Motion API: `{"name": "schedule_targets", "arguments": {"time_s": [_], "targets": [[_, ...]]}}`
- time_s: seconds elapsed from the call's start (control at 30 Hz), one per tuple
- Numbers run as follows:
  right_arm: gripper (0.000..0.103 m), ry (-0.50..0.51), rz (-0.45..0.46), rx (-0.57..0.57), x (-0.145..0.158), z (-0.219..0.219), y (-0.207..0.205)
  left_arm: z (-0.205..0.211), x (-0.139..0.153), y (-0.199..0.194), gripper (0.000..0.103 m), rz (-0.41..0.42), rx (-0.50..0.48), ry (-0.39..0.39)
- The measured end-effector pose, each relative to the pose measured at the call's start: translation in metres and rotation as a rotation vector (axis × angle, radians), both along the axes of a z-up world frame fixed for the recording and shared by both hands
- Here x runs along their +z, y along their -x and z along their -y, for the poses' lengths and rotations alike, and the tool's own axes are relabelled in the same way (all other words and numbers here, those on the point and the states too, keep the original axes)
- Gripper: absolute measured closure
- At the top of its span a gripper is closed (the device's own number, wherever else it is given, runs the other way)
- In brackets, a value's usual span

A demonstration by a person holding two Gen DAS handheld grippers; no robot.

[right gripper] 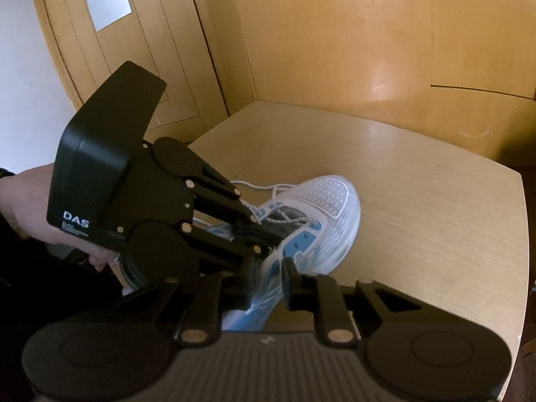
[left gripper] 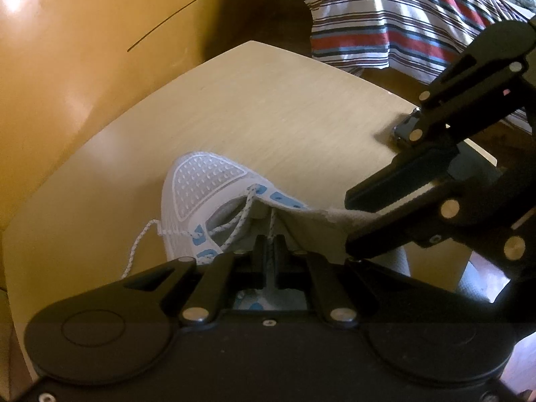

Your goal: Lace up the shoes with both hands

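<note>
Left wrist view looks down on a white and blue shoe (left gripper: 201,197) lying on the pale table (left gripper: 284,107), toe pointing away, with the speckled lace (left gripper: 239,221) run through only the lowest eyelets near the toe and 1 free length trailing off over the table at the shoe's side. The left hand-held gripper (left gripper: 269,251) has its jaws pinched together on a strand of that lace, right above the open throat of the shoe. The right hand-held gripper (right gripper: 266,276) is narrowed onto the shoe's side wall near the collar, steadying it, and in the left view it also seems to press the grey tongue (left gripper: 318,231) aside. To do this step well, I judge the left side should keep the lace taut and short and aim its tip squarely at the next free eyelet on the blue strip, while the right side holds the shoe firm so that it does not slide or roll. Around them, yellow wooden panels (right gripper: 335,50) close off the table's far sides, and a striped cloth (left gripper: 385,16) lies beyond the table. The 2 tools crowd the shoe's opening, and the loose tongue could cover the eyelets.
</note>
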State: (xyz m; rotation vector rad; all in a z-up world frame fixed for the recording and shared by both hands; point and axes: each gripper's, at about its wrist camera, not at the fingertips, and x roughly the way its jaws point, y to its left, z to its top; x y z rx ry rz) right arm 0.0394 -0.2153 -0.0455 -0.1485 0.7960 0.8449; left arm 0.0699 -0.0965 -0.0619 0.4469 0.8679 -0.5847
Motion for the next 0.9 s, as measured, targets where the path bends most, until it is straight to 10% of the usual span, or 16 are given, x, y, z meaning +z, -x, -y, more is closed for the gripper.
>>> {"name": "schedule_targets", "arguments": {"time_s": [0.9], "targets": [[0.084,-0.056,-0.055,-0.071,0.008,0.027,-0.014,0.001,0.005,0.009,0.102,0.072,-0.009,-0.03]]}}
